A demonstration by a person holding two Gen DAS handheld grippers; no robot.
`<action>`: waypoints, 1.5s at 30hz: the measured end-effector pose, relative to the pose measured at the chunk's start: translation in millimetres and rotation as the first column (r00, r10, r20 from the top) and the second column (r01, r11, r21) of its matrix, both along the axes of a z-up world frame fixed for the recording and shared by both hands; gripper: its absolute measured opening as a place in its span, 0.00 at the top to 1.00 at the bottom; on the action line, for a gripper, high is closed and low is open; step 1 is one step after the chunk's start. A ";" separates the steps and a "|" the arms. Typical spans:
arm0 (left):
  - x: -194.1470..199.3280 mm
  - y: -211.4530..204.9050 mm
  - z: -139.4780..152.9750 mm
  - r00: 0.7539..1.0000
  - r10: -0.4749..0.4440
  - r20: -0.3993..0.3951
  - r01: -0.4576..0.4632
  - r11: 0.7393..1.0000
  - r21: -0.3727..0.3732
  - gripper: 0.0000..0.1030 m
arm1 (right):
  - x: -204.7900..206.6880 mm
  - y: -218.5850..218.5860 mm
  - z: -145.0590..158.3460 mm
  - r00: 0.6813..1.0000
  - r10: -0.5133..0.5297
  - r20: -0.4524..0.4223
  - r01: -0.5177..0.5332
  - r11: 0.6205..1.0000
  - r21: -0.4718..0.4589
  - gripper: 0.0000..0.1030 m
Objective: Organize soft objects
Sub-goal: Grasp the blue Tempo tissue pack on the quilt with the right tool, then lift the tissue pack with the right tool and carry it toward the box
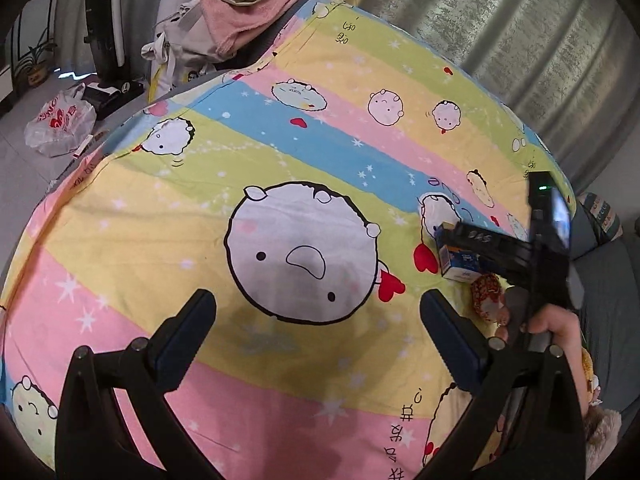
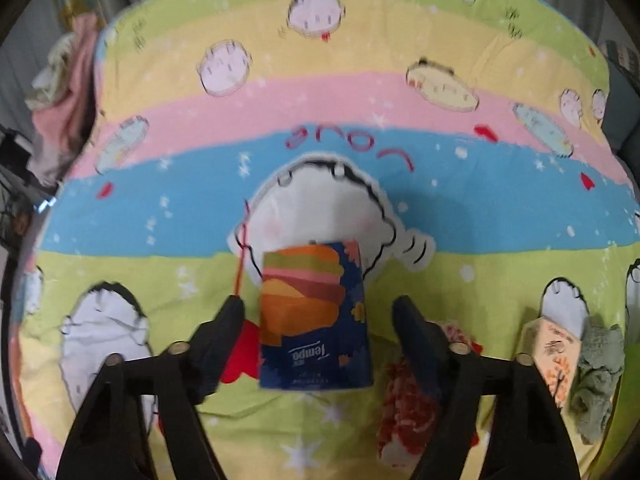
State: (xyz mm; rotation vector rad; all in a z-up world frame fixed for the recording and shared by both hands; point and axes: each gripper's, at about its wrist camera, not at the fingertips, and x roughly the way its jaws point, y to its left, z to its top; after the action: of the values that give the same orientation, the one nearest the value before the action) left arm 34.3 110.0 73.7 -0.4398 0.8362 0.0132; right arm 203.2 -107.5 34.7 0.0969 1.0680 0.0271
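A dark blue tissue pack [image 2: 316, 316] with orange and pink bands lies on the cartoon-print bedsheet [image 2: 320, 92]. My right gripper [image 2: 318, 312] points down over it, one finger on each side. A small gap shows between each pad and the pack, so the gripper is open. In the left wrist view the same pack [image 1: 460, 266] sits at the right under the right gripper [image 1: 454, 242], which a hand [image 1: 556, 326] holds. My left gripper [image 1: 316, 300] hangs open over the sheet's big round face [image 1: 304, 256] with nothing between its fingers.
A red-and-white patterned soft item [image 2: 404, 400] lies just right of the pack. Further right are a peach pack [image 2: 552, 348] and a grey-green cloth [image 2: 600, 380]. Pink and beige towels [image 1: 248, 12] pile up at the bed's far end. A plastic bag [image 1: 60, 124] lies on the floor.
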 end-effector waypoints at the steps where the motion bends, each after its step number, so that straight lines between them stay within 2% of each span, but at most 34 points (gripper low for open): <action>1: -0.1 -0.2 0.6 1.000 0.000 0.001 0.000 1.000 0.005 0.01 | 1.0 3.9 -3.3 1.000 0.008 -0.012 -0.008 0.999 -0.035 0.36; 2: 0.0 -0.2 1.0 1.000 -0.001 0.002 0.001 1.000 0.003 0.01 | 0.6 8.6 -5.0 1.000 0.027 -0.007 -0.027 0.998 -0.064 0.44; 3: 0.7 0.3 0.5 1.000 -0.004 0.001 0.004 1.000 -0.001 0.01 | -0.3 11.1 -6.5 0.999 0.038 -0.009 -0.039 0.997 -0.067 0.48; 9: 1.0 0.7 -0.3 1.000 -0.014 -0.003 0.014 1.000 -0.009 0.01 | -25.1 7.6 6.6 0.999 0.050 -0.002 -0.050 0.998 0.038 0.48; 14: 0.8 -0.2 -1.7 1.000 -0.014 -0.015 0.014 1.000 -0.014 0.01 | -89.3 5.5 27.3 0.995 0.095 0.041 -0.099 0.987 0.125 0.48; 18: 0.2 -3.9 -2.5 1.000 -0.022 -0.023 0.021 1.000 -0.014 0.01 | -144.0 -11.5 20.0 0.992 0.124 0.017 -0.124 0.966 0.227 0.48; 20: 0.3 -6.2 -2.5 0.999 -0.029 -0.022 0.029 1.000 -0.007 0.01 | -159.7 -14.4 10.1 0.990 0.142 -0.016 -0.135 0.966 0.218 0.48; 22: -0.5 -9.7 -3.6 0.999 -0.033 -0.027 0.033 0.999 -0.001 0.01 | -167.5 -13.9 1.0 0.989 0.142 -0.045 -0.134 0.980 0.145 0.48; 24: -1.1 -14.8 -5.4 0.998 -0.044 -0.036 0.044 0.999 0.005 0.01 | -167.0 -15.8 -5.0 0.990 0.130 -0.050 -0.123 0.985 0.118 0.47; 28: -1.7 -29.3 -9.1 0.996 -0.077 -0.052 0.079 0.996 0.033 0.02 | -163.4 -32.7 -2.7 0.994 0.097 -0.054 -0.085 0.979 0.185 0.34; 33: -2.2 -45.6 -18.1 0.990 -0.109 -0.089 0.112 0.993 0.035 0.05 | -174.1 -61.3 19.7 0.998 0.064 0.031 -0.070 0.952 0.299 0.33; 37: -4.3 -66.2 -22.3 0.980 -0.174 -0.094 0.176 0.984 0.016 0.08 | -178.7 -82.5 30.4 0.997 0.036 0.071 -0.061 0.918 0.392 0.33; 38: -4.7 -71.0 -23.5 0.976 -0.193 -0.098 0.194 0.981 0.007 0.10 | -177.7 -84.5 31.6 0.996 0.042 0.080 -0.072 0.908 0.413 0.34; 40: -4.9 -82.3 -27.2 0.964 -0.242 -0.112 0.239 0.970 -0.034 0.16 | -175.5 -86.9 31.4 0.995 0.056 0.087 -0.089 0.889 0.449 0.44; 42: -5.0 -91.6 -31.4 0.952 -0.282 -0.115 0.273 0.958 -0.089 0.30 | -169.9 -86.5 24.4 0.995 0.069 0.065 -0.092 0.875 0.475 0.56; 45: -6.5 -106.7 -35.4 0.934 -0.339 -0.114 0.324 0.937 -0.132 0.45 | -163.7 -84.0 12.2 0.997 0.075 0.012 -0.071 0.867 0.494 0.58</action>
State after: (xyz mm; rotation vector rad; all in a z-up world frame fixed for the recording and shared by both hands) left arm 27.8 3.3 38.3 -0.4000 1.0405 -0.3221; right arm 39.5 -191.5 47.0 0.5222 1.0515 0.3729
